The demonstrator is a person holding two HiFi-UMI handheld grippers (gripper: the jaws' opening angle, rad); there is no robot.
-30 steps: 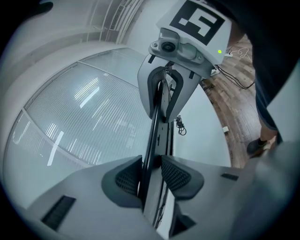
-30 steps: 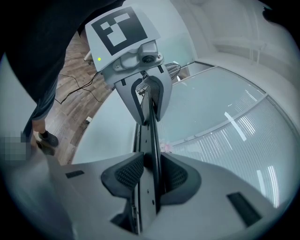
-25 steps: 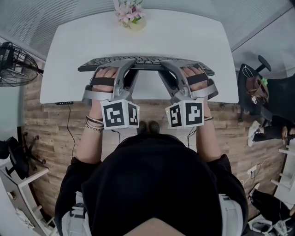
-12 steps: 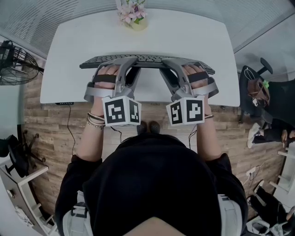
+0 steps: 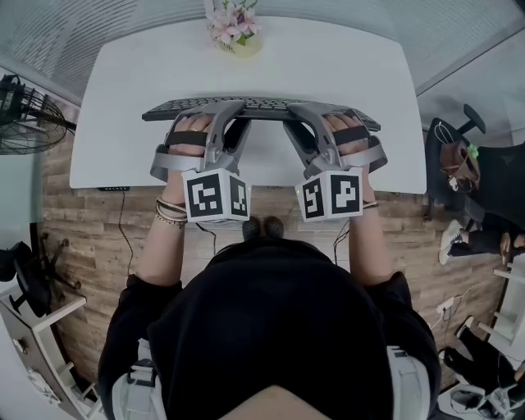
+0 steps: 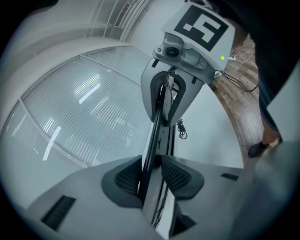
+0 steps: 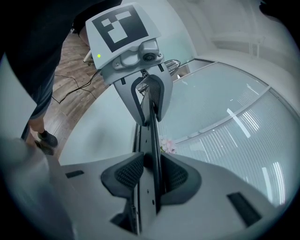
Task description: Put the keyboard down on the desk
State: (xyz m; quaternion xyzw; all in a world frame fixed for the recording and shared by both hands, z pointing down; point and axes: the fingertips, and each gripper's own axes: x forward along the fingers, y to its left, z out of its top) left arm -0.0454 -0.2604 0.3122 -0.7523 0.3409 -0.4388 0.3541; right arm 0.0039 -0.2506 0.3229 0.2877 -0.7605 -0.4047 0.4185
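White desk (image 5: 328,57) beneath: my left gripper (image 6: 151,174) and right gripper (image 7: 152,174) each clamp the near edge of the keyboard (image 5: 262,105), sharing its weight, presumably to lower it level.

Black keyboard (image 5: 261,107) against a plain white desk (image 5: 328,66). Silver-grey for the left gripper (image 6: 151,177) and right gripper (image 7: 152,176), with dark dotted pads (image 6: 125,179) and cubes (image 5: 215,197) patterned in black-and-white squares. Pink flowers (image 5: 232,22) in a possibly pale yellow pot, too small to be sure. Brown wood-grain planks for the floor (image 5: 98,221). Black top (image 5: 271,328) on the person, black wire fan (image 5: 25,115), pale grey ribbed panels (image 5: 82,33) beyond.
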